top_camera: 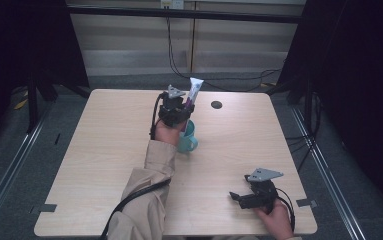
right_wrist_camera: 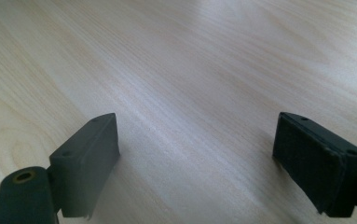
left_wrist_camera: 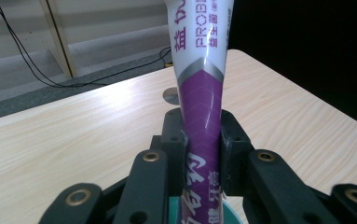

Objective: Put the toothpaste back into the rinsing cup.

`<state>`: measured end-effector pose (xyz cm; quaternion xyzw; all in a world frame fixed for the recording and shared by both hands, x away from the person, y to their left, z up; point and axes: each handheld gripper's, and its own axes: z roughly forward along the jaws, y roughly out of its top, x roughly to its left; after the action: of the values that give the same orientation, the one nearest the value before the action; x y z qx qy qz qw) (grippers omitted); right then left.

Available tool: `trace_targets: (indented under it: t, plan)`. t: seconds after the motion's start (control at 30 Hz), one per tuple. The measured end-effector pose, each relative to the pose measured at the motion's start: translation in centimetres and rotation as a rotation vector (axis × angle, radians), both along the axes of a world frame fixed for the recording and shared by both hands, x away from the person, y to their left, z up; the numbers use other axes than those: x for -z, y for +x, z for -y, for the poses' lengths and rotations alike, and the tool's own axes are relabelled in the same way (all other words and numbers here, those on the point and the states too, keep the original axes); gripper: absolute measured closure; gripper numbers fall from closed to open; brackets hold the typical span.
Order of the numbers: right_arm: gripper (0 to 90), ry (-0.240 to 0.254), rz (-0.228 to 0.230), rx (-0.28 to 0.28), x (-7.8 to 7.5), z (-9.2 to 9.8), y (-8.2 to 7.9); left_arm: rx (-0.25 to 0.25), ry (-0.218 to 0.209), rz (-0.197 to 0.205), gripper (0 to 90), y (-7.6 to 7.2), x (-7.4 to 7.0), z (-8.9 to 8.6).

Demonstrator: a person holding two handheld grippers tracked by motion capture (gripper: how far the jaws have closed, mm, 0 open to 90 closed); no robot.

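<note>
Here the toothpaste tube (left_wrist_camera: 203, 116) stands clamped between the left gripper (left_wrist_camera: 203, 140) fingers (left_wrist_camera: 172, 140).

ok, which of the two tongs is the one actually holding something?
The left tongs, up by the teal mug mid-table: shut on the purple-and-white tube, held upright above the mug. The right tongs near the table's front right edge are open and hold nothing.
</note>
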<state>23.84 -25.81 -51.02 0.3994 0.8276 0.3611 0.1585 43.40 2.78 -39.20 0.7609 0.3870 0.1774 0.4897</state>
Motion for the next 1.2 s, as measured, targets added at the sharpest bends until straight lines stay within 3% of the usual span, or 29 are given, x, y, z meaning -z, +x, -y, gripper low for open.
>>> trace_targets:
  t: [1.2]
  plan:
    - [13.4, 0.001, -0.001, 0.001, 0.0, 0.0, 0.0, -0.034, 0.033, -0.011, 75.4, -1.6, 2.2, -1.2]
